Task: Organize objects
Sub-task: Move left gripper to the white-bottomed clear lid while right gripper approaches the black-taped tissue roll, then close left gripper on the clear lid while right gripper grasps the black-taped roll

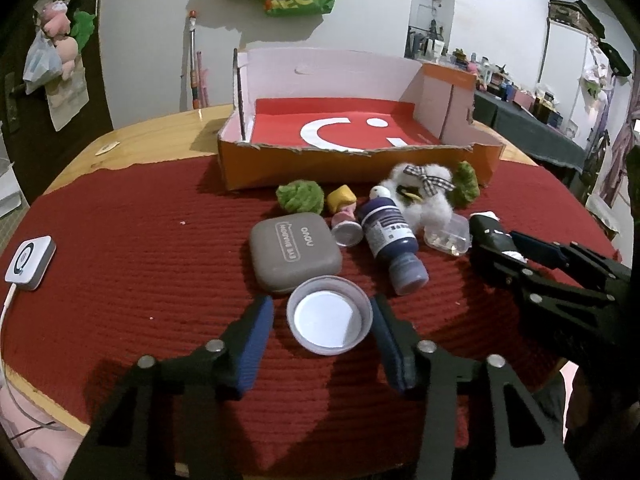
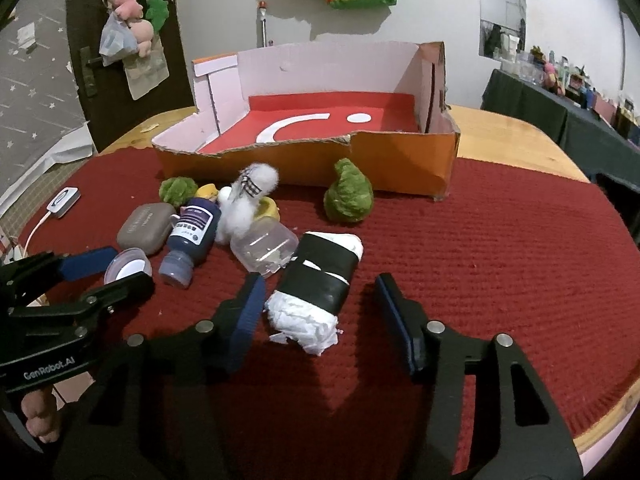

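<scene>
Box point(image 1: 352, 168) ahead of both grippers holds nothing; sorting appears unstarted; left gripper point(image 1: 322, 326) part-open, straddling the white cap point(image 1: 329, 320), right pad seemingly touching; right gripper point(image 2: 318, 312) part-open astride the taped roll point(image 2: 316, 280), ungripped.

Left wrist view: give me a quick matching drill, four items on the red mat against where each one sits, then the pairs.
Items:
1. round lid
2. grey case
3. blue bottle
4. paper roll

Places:
A. lying on its side, cap toward the camera, right of the grey case
B. between the right gripper fingers, near the left pad
C. between the left gripper fingers, opening up
D. flat on the mat just behind the lid

Pairs: 1-C, 2-D, 3-A, 4-B
</scene>
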Available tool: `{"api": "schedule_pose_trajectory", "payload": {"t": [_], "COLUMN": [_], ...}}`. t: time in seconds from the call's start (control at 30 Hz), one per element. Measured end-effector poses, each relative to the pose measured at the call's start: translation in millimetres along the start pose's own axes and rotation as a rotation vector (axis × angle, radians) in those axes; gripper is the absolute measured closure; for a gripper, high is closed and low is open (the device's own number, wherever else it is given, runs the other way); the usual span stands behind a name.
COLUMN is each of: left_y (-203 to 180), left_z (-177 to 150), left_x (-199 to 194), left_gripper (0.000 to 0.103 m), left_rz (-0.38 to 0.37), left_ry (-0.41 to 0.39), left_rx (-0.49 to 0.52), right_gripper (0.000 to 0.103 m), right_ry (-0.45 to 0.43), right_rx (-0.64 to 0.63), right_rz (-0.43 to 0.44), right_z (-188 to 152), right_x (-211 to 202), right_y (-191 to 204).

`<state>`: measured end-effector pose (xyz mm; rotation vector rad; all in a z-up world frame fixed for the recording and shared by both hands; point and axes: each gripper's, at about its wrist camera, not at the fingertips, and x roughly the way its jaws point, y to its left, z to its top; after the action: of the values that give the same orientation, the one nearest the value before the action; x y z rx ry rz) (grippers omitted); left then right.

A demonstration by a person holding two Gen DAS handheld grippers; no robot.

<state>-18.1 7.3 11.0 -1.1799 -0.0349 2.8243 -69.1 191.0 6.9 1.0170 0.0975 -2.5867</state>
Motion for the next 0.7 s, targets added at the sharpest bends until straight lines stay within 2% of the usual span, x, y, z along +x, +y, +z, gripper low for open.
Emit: {"api": "schedule_pose_trajectory", "payload": {"t": [0.03, 0.13, 0.7], "left_y": [-0.2, -0.4, -4.1], "left_z": [0.0, -0.5, 12.4], "left_x": [-0.1, -1.9, -15.2], "left_gripper": [0.06, 0.06, 0.061], "left_rz": [-0.001, -0.002, -0.011], "left_ry": [0.001, 0.002, -0.036], "left_rx": [0.001, 0.003, 0.031], "right_gripper": [0.052, 0.064, 0.065], "right_ry": [-0.001, 0.005, -0.026], "right_rx": [0.0, 0.004, -0.011], "right_rz": [0.001, 0.007, 0.05], "right_z": [-0.2, 0.3, 11.9], "right_x": [0.1, 1.0, -15.5], "right_y": [-0.5, -2.1, 5.0]}}
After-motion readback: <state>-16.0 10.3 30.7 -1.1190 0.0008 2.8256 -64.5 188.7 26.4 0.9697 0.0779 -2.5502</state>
